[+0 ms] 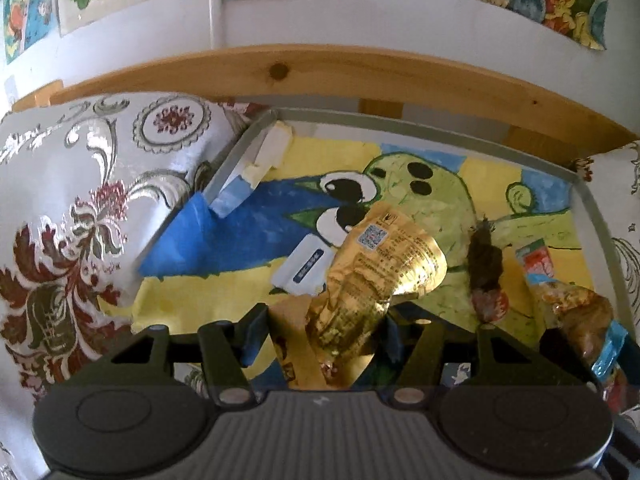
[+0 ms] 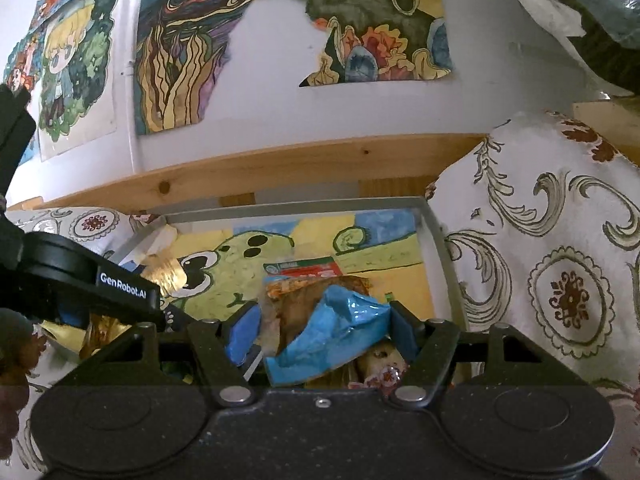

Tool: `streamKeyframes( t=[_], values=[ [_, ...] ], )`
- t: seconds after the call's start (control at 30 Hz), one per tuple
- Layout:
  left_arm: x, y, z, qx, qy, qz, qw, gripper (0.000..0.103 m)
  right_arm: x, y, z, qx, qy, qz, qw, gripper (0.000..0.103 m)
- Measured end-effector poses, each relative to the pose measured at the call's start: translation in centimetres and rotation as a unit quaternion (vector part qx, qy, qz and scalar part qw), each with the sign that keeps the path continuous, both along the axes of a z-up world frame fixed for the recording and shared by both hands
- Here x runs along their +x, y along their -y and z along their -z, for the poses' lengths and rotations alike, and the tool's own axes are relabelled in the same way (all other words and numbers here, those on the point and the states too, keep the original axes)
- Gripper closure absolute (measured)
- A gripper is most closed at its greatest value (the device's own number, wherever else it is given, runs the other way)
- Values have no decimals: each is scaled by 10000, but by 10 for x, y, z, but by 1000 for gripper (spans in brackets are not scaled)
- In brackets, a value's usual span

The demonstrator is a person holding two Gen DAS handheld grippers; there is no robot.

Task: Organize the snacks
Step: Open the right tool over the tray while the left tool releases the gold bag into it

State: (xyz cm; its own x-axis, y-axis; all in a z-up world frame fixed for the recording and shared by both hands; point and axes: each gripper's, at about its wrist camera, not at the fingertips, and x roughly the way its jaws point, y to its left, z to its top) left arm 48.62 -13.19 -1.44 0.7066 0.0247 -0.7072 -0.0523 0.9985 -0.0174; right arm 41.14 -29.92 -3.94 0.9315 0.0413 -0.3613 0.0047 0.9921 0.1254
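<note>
Gripping a crinkled gold foil snack packet [image 1: 360,280], the left gripper [image 1: 320,340] hovers over the grey-rimmed tray [image 1: 600,216]; the right gripper's [image 2: 320,332] jaws pinch a blue-edged clear snack bag [image 2: 332,328].

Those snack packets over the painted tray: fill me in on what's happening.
A person holds a gripper in each hand. The left gripper has its jaws shut on a gold foil packet; the right gripper grips a blue-ended snack bag. Both hang over the grey-rimmed tray, where a dark snack and a white packet lie.
</note>
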Motion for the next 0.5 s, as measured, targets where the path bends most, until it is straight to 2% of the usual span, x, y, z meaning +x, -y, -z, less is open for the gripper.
streamKeyframes(
  t=[0.23,0.5],
  values=[
    [3,-4,4,-181,-94,-111,9997,37,8,10,2,124,1,198,9997,32],
    [2,4,7,-125,-90,60,9999,31,15,22,3,298,-76,291,9991,25]
  ],
)
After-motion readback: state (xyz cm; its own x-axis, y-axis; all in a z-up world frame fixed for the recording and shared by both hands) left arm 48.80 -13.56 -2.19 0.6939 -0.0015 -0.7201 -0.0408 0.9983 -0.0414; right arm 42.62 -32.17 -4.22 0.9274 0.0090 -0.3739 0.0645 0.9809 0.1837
